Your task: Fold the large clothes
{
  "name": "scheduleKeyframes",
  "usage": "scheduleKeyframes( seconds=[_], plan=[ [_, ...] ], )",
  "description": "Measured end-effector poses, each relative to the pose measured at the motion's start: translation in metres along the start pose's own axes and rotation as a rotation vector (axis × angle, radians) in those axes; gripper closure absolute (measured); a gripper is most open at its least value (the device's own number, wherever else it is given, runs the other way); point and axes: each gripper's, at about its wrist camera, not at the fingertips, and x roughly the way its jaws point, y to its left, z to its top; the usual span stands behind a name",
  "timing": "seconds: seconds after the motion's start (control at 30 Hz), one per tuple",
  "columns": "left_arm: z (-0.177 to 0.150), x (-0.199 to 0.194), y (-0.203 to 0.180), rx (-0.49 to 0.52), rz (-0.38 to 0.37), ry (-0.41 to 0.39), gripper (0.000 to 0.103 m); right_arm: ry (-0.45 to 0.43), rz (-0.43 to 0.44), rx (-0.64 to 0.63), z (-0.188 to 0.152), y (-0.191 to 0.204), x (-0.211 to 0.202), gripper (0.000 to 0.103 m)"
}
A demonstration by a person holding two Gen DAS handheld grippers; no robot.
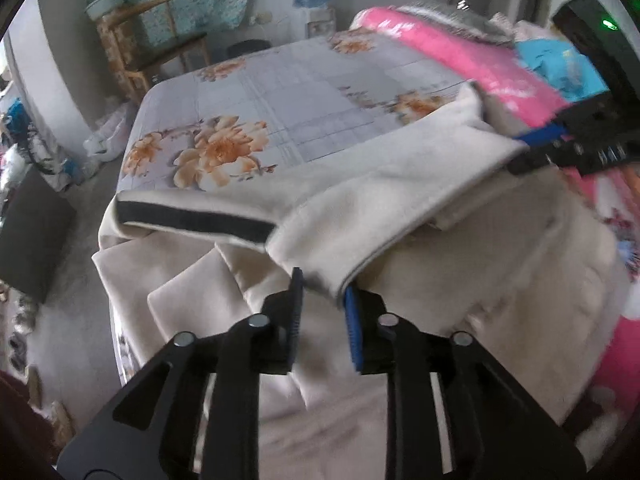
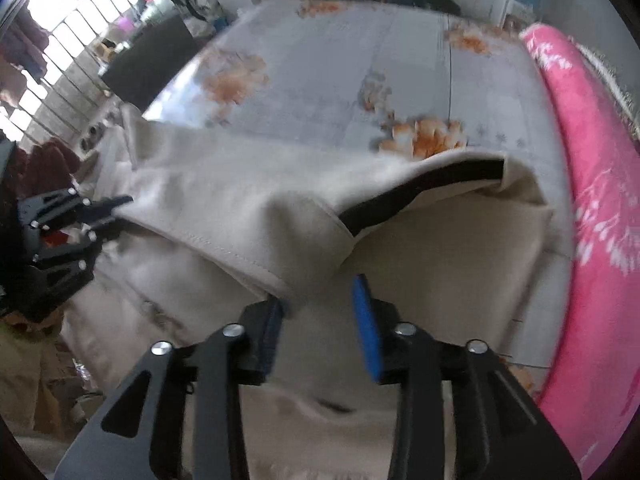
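We judge fold step just laid: cream coat [image 1: 400, 208] on floral bed sheet [image 1: 288, 100], folded flap toward 12 o'clock. Left gripper [image 1: 322, 300] and right gripper [image 2: 320, 304] — jaws parted, hem between, pads not pressing. Next: we clear hem, regrip. Only right view shows window at 10 o'clock.

- coat [image 1: 400, 208] lies on the bed [image 1: 304, 92], its folded edge right at the tips of the left claw [image 1: 322, 300]
- bedsheet stretches beyond
- blanket [image 1: 452, 56] off to the right
- chair [image 1: 148, 48] beyond-left
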Motion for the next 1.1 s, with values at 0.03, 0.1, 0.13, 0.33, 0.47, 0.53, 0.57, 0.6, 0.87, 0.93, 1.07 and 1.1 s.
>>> scheduleKeyframes(
  seconds=[0.03,0.1,0.13,0.33,0.47,0.53,0.57,0.6,0.87,0.93,1.07,1.1],
  plan=[
    [-0.002,-0.010,0.001,0.000,-0.025,-0.013,0.082,-0.021,0.012,-0.003,0.001,0.002,-0.011,0.067],
    [-0.002,-0.025,0.003,0.004,-0.064,-0.048,0.082,-0.077,0.022,-0.020,0.004,0.005,-0.030,0.067],
    [-0.002,-0.032,0.004,0.005,-0.082,-0.066,0.082,-0.097,0.025,-0.023,0.006,0.007,-0.035,0.067],
    [0.015,-0.043,0.004,0.005,-0.064,-0.154,0.082,-0.151,0.066,-0.009,0.024,0.011,-0.037,0.067],
    [0.039,-0.019,0.006,-0.031,-0.033,-0.160,0.082,-0.124,0.071,-0.014,0.044,0.021,-0.001,0.067],
    [0.051,0.008,0.006,-0.043,-0.004,-0.124,0.082,-0.119,0.055,-0.017,0.050,0.025,0.019,0.067],
    [0.055,0.025,0.008,-0.063,0.002,-0.089,0.082,-0.113,0.047,-0.016,0.052,0.025,0.028,0.067],
    [0.056,0.040,0.009,-0.073,0.009,-0.050,0.082,-0.096,0.036,-0.012,0.054,0.024,0.041,0.067],
    [0.042,0.065,0.007,-0.026,0.055,0.019,0.083,-0.064,-0.021,-0.039,0.037,0.022,0.072,0.067],
    [0.043,0.053,0.008,-0.036,0.038,-0.001,0.083,-0.094,-0.009,-0.019,0.033,0.018,0.059,0.067],
    [0.036,0.061,0.006,-0.042,0.059,0.058,0.080,-0.106,-0.100,-0.003,0.022,0.009,0.058,0.067],
    [0.034,0.064,0.005,-0.044,0.071,0.063,0.080,-0.075,-0.100,0.011,0.018,0.005,0.068,0.067]
  ],
)
